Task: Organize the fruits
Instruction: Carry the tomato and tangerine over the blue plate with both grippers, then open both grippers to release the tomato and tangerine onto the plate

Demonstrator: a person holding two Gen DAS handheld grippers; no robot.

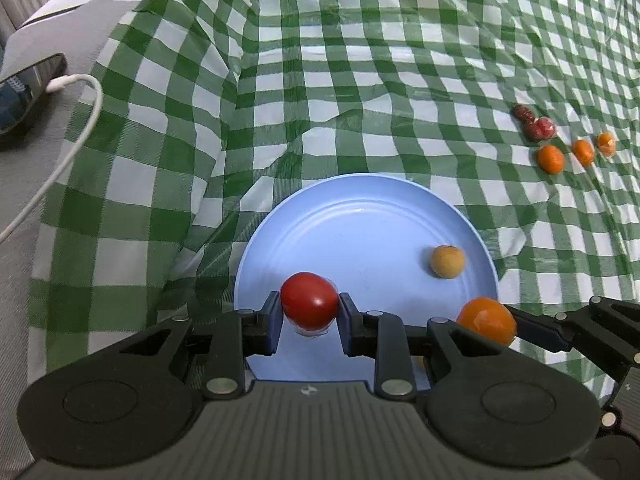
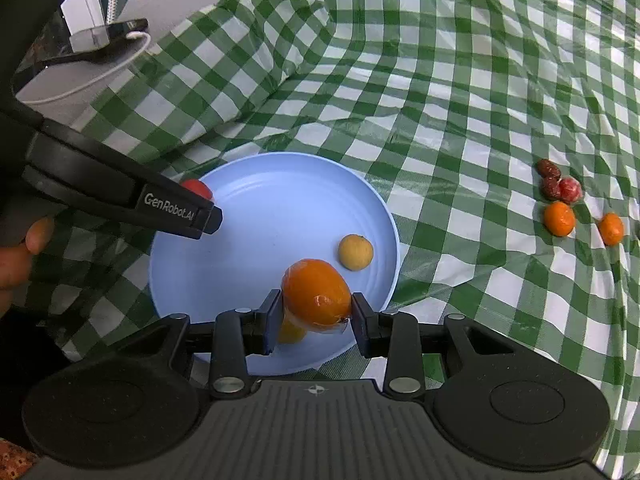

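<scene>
**Left wrist and right wrist: two fruits held over one plate**

Left wrist view: the left gripper (image 1: pixel 309 308) is clamped on a red tomato (image 1: pixel 309 300) above the near edge of the blue plate (image 1: pixel 360 208). A tan fruit (image 1: pixel 447 261) lies on the plate's right side. At the right edge the right gripper's fingers pinch an orange (image 1: pixel 488 320). Only here do three small oranges (image 1: pixel 550 159) show on the checked cloth (image 1: pixel 320 80), along with the full run of a white cable (image 1: pixel 80 120).

Right wrist view: the right gripper (image 2: pixel 316 312) is closed on the orange (image 2: pixel 316 298), wrapped in clear film, above the plate (image 2: pixel 240 184). Under it something yellow (image 2: pixel 292 332) lies on the plate, hidden in the other view. The left gripper (image 2: pixel 200 216) enters from the left, the tomato (image 2: pixel 197 189) barely peeking behind it, and a hand (image 2: pixel 24 248) grips its handle. Only two small oranges (image 2: pixel 559 218) show, beside dark red fruits (image 2: pixel 558 186). A phone (image 2: pixel 108 34) sits beyond the cloth.
</scene>
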